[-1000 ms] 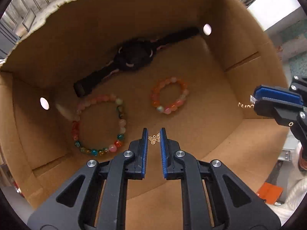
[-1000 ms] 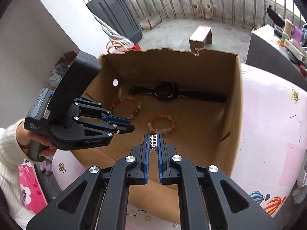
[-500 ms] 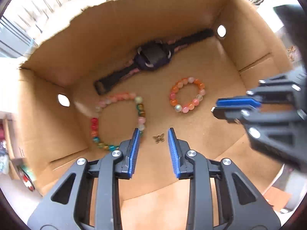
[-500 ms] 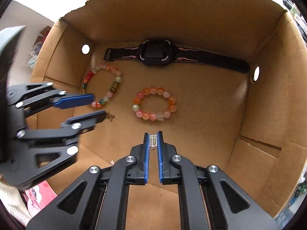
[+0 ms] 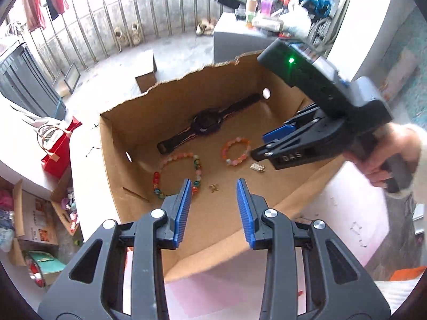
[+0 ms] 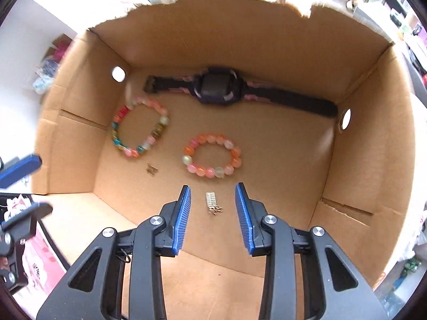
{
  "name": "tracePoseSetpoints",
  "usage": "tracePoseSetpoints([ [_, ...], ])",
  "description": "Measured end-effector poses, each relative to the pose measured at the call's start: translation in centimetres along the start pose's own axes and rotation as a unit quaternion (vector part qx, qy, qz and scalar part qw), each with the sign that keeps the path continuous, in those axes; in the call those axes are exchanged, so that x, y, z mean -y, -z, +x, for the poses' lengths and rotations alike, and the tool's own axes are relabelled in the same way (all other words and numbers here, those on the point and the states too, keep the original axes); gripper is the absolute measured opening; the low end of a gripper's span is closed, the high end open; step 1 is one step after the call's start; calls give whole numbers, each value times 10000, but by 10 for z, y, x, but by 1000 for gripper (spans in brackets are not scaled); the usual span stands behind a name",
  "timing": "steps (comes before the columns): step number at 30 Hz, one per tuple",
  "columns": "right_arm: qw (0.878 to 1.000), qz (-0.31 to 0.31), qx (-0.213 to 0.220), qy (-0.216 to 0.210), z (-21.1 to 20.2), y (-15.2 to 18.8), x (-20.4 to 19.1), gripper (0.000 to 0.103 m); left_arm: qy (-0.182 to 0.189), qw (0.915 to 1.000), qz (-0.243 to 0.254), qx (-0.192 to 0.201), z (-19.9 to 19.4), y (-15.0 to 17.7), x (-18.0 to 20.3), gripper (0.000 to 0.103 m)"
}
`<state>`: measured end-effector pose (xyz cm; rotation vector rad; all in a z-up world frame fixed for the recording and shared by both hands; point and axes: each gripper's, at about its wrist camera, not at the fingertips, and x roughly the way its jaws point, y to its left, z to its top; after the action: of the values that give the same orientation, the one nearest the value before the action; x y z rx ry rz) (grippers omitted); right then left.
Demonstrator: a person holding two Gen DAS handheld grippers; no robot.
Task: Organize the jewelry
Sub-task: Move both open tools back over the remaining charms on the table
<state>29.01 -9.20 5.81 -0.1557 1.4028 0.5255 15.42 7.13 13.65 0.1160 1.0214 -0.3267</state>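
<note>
Right wrist view, left to right across the cardboard box (image 6: pixel 88 122) floor: multicoloured bead bracelet (image 6: pixel 138 128), small gold butterfly charm (image 6: pixel 151 170), orange-pink bead bracelet (image 6: pixel 212 156), silver clasp piece (image 6: pixel 212 202); black watch (image 6: pixel 218 88) laid along the back wall. Right gripper (image 6: pixel 213 200) jaws have just been opened, the clasp lying free between them. Left gripper (image 5: pixel 214 198) likewise parted, empty. Risk judged: clasp snagged and dragged if the open fingers are lifted carelessly.

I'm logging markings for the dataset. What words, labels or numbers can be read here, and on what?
"DAS": raised letters on the side of the right hand-held gripper, seen from the left wrist view.
Printed cartons at the left edge: print too blurred to read.
Watch face: blank, nothing legible.
</note>
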Motion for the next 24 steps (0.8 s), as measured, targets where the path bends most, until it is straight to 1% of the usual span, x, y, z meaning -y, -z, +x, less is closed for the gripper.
tracePoseSetpoints([
  [3,9977,-288,603,-133,-34,21,-13,34,276,9984,-103,487,-31,15,3,33],
  [4,9959,-417,790,-105,-44,24,-16,34,341,9973,-136,631,-39,23,6,34],
  [5,9930,-545,1042,-54,-56,29,-20,34,393,9962,-155,764,-46,33,9,36],
  [7,9861,-788,1460,-15,-76,46,-28,34,371,9941,-204,998,-51,51,12,37],
  [8,9825,-837,1664,-76,-85,59,-33,34,337,9936,-205,1060,-53,61,14,37],
  [10,9771,-870,1928,-230,-101,79,-35,34,272,9918,-357,1196,-49,80,13,37],
  [13,9693,-864,2284,-273,-119,112,-27,34,315,9914,-654,1087,-31,107,9,37],
  [16,9673,-781,2411,-143,-115,141,-29,35,338,9920,-875,846,-5,130,9,37],
  [19,9714,-583,2298,-140,-101,164,-20,35,297,9925,-983,665,16,151,11,37],
  [21,9741,-328,2228,-178,-89,179,-10,35,202,9931,-959,636,26,159,12,37],
  [24,9769,71,2127,-203,-67,196,5,35,36,9936,-884,700,36,161,11,37],
])
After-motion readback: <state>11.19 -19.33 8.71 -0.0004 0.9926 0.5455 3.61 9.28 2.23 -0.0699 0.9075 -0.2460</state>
